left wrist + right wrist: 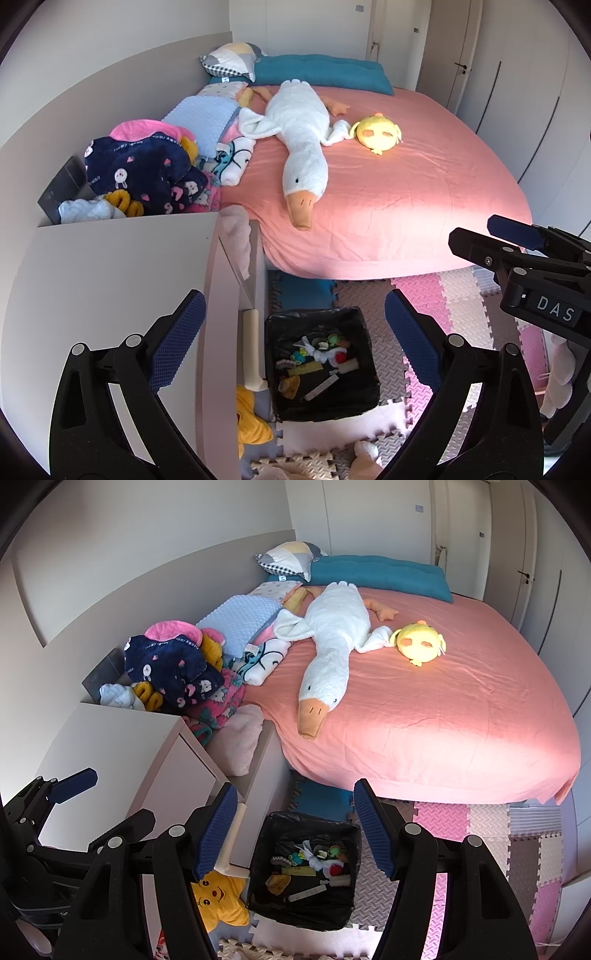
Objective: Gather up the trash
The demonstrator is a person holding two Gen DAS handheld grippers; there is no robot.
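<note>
Here both the left gripper [295, 339] and the right gripper [295, 834] hang spread wide and empty above the bin [255, 867], where small trash [314, 864] already lies. No loose litter shows elsewhere, so sweep the floor mats [487, 834] and bed [443, 709] slowly before reaching.

From my left camera I read the white letters "DAS" on a small black plate on my right gripper [517, 236], at about 3 o'clock of that view. The dark blue fleece [144, 173], at 10 o'clock on the pile beside the bed, carries a line of small pale letters, but they are too small for reading.
</note>
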